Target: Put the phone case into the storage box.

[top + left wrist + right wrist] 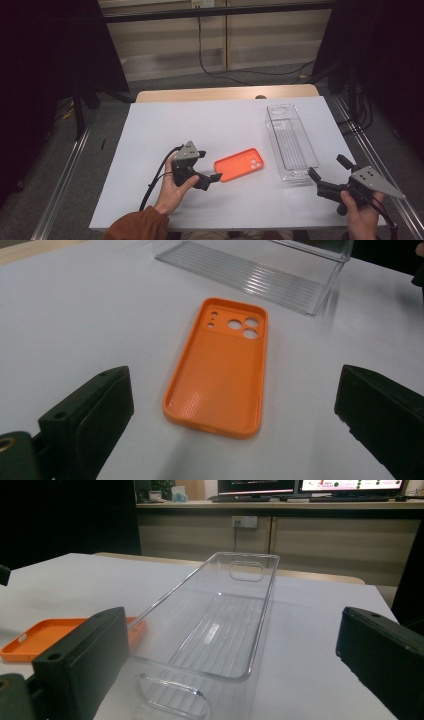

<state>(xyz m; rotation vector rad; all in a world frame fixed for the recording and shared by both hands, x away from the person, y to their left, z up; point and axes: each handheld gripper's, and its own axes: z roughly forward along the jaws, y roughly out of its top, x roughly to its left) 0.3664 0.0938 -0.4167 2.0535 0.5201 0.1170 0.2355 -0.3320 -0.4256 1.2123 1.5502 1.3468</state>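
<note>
Presently, listed from left to right across the white worktop (165, 125):

Item one: left claw (216, 176), black, two-jawed, with a grey three-cornered plate on top and a black cable trailing toward the near edge. Held in the person's left hand (172, 190), which comes out of a rust-orange sleeve (136, 227). It lies low over the worktop and points toward the phone case. Its jaws stand wide apart with nothing clamped; in the left gripper view they flank the near short end of the case without touching it.

Item two: orange rectangular phone case of soft plastic (239, 164), lying flat on the worktop with its hollow inner side up. The inner face is finely textured. The round camera cut-outs sit at the end farther from the left claw, nearest the bin. The case rests just beside the left claw's tips and near the bin, apart from both.

Item three: clear plastic oblong bin (291, 142), open-topped, with a ribbed floor and an oval handle slot in each short end wall. It stands upright with its long side running away from the person. Nothing lies inside it.

Item four: right claw (327, 167), black, with a grey plate, held in the person's right hand (361, 214) at the near right corner. Its jaws are spread wide and hold nothing; they face the bin's near short end, close to it without touching.
</note>
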